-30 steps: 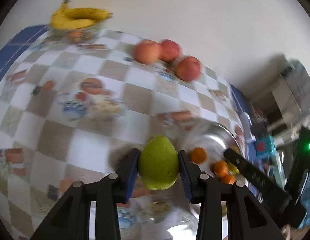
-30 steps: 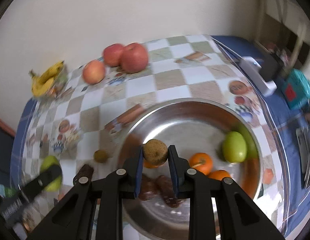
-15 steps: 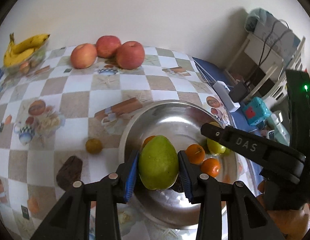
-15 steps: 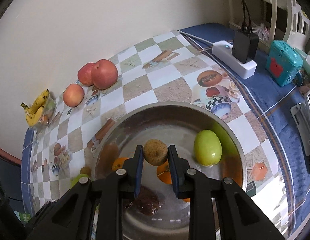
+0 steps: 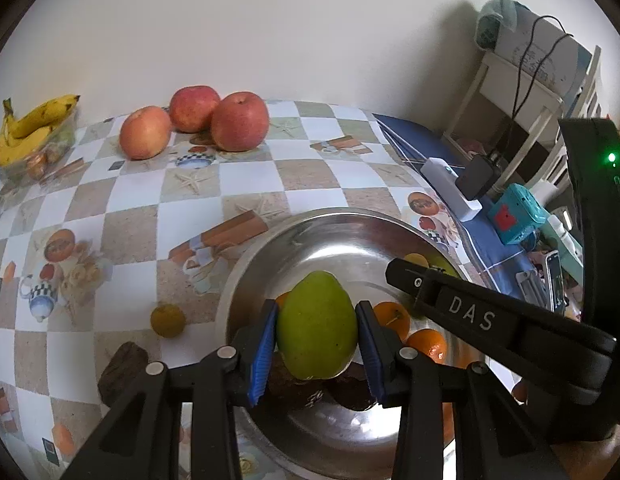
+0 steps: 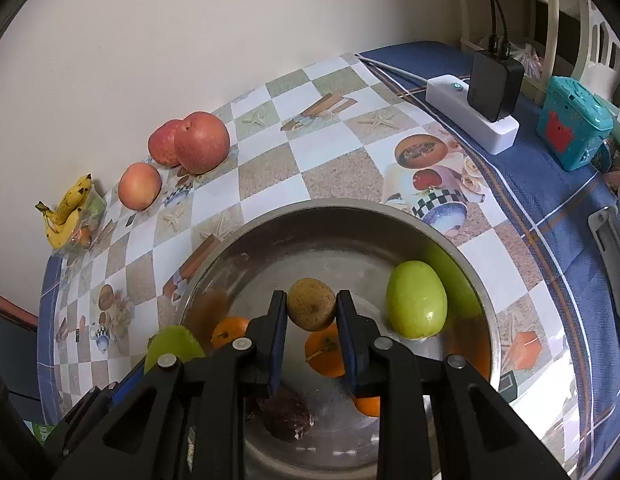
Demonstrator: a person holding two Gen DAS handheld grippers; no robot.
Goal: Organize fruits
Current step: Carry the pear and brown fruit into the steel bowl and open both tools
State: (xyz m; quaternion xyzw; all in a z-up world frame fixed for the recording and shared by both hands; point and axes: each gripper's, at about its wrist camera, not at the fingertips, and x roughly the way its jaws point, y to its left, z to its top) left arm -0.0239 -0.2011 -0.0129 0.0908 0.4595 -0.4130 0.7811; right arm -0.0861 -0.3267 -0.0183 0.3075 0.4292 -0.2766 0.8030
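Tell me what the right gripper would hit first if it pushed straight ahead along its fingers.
Probably the bowl. The right gripper, shut on a brown fruit, points down into it; bare metal lies ahead, with an orange just below. Depth is unclear.

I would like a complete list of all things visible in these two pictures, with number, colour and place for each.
Round steel bowl: one, silver, near table edge.
Green pear: one, held over the bowl.
Brown round fruit: one, held over the bowl.
Green fruit: one, inside bowl, right side.
Oranges: at least three, inside bowl.
Red apples: three, by the wall.
Bananas: one bunch, yellow, far left corner.
Small yellowish fruit: one, on cloth left of bowl.
White power strip: one, black charger plugged in.
Teal box: one, right of strip.
Left gripper: jaws shut on pear.
Right gripper: jaws shut on brown fruit.
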